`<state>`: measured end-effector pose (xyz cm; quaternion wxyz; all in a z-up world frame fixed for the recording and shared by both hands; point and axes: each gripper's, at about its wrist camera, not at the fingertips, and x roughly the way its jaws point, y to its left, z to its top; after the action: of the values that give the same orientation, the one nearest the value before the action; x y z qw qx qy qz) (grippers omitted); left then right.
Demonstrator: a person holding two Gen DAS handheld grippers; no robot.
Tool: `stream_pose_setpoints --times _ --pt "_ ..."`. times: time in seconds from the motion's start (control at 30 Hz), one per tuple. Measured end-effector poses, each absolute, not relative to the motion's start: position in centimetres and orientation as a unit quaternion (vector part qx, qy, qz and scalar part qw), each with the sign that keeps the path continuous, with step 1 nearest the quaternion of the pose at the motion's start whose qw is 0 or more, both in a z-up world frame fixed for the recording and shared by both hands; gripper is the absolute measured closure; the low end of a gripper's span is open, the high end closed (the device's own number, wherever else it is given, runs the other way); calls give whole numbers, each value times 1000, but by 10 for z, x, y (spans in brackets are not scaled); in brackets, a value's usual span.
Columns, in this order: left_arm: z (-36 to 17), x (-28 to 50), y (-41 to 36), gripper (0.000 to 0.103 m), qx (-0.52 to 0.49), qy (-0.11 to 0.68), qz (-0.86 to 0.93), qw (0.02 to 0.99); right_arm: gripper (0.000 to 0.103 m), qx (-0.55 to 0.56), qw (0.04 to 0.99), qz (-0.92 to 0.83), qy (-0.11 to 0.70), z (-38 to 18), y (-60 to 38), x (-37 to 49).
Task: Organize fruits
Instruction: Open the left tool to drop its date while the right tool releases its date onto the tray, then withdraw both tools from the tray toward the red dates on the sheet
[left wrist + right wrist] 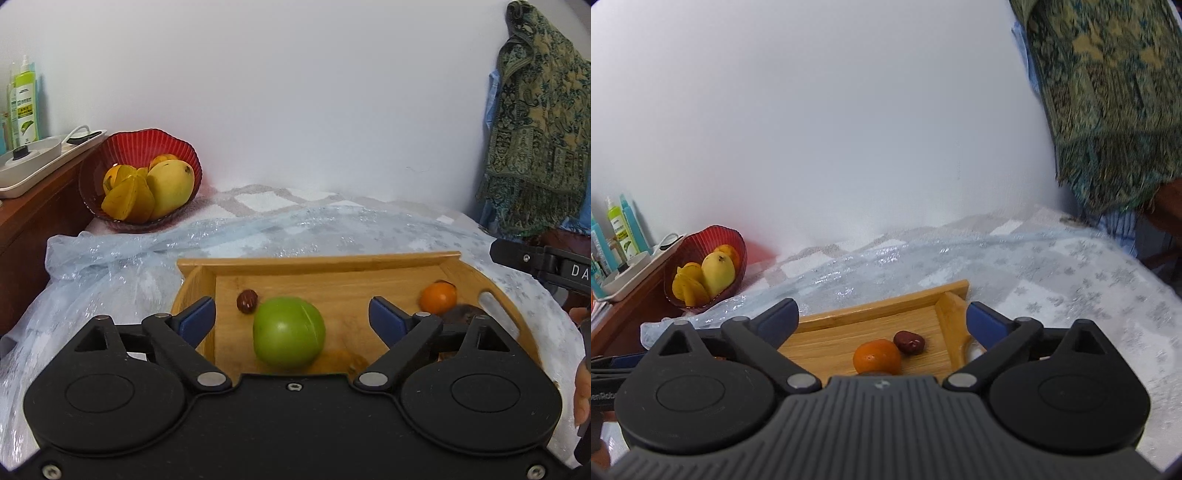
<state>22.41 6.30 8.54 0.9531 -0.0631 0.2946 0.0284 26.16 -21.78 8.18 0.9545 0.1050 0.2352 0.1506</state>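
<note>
Bamboo-coloured wood makes up the tray (321, 263), which sits on a shiny plastic sheet (110, 254) in the left wrist view. On it a smooth green apple (289, 333) lies between the blue pads of the left gripper (291, 321), whose jaws are spread wide and touch nothing. A small dark red date (247, 301) lies at the apple's ten o'clock, and an orange tangerine (438, 297) at its two o'clock. At ten o'clock of the tray stands a red bowl (147, 140) with a yellow mango (170, 186) and starfruit (127, 201).

From the right wrist, the right gripper (882, 325) is released too, its jaws wide and empty. Between its pads the tangerine (876, 357) touches a wrinkled date (909, 342) at its one o'clock, both on the tray (886, 306). The red bowl (701, 240) is at ten o'clock
</note>
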Motion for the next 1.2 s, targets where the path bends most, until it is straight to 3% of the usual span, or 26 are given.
stream_pose_setpoints --times 0.6,1.2 --pt "98 111 13 2 -63 282 8 957 0 84 976 132 151 65 -276 165" --pt "54 41 -32 1 -85 303 24 949 0 -8 969 162 186 30 -271 124"
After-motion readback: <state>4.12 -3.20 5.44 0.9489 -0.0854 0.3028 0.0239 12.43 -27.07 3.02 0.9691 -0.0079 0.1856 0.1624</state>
